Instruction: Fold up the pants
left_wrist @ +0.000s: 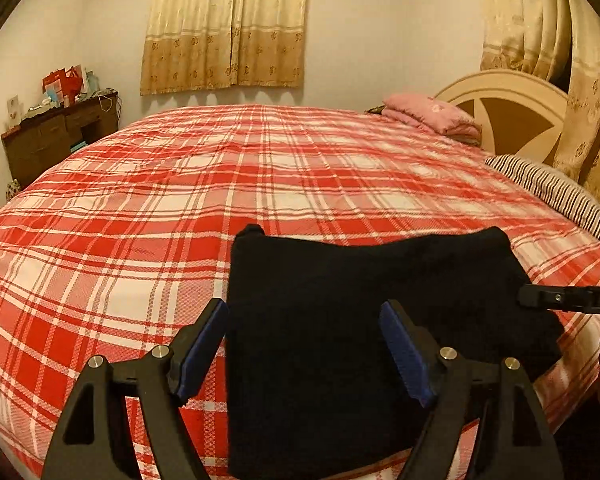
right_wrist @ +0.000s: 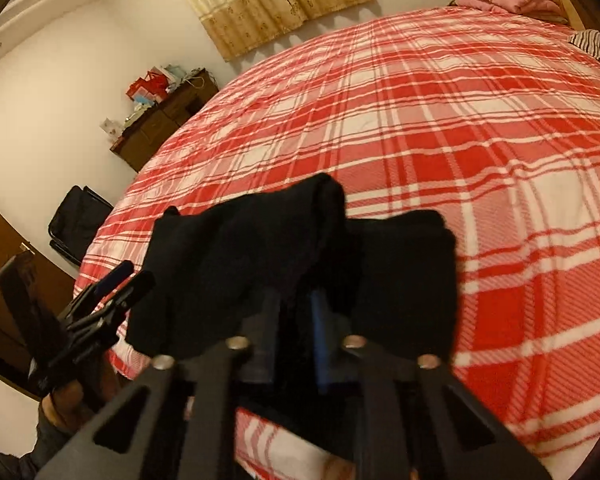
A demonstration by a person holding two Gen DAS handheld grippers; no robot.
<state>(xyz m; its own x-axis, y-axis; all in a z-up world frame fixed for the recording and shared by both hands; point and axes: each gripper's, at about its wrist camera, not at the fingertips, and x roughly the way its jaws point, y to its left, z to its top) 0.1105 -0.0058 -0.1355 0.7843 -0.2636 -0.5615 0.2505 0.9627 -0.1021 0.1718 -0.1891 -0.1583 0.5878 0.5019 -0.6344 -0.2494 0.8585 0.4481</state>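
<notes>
The black pants [left_wrist: 360, 280] lie folded into a thick rectangle at the near edge of the red and white plaid bed cover [left_wrist: 140, 240]. My left gripper [left_wrist: 304, 310] hovers just above them, open, its blue pads [left_wrist: 204, 344] apart with nothing pinched; the left pad hangs past the pants' left edge. In the right wrist view the pants [right_wrist: 240, 248] bunch up over my right gripper [right_wrist: 296, 300], which is shut on a fold of the cloth. The right gripper [left_wrist: 530, 298] reaches in at the pants' right edge. The left gripper [right_wrist: 134, 276] shows at the far left.
A folded pink blanket [left_wrist: 432, 118] and a striped pillow [left_wrist: 548, 188] lie by the headboard [left_wrist: 512, 116] at the far right. A cluttered brown dresser [left_wrist: 60, 136] stands against the left wall, and a black chair [right_wrist: 78, 224] stands by the bed's corner.
</notes>
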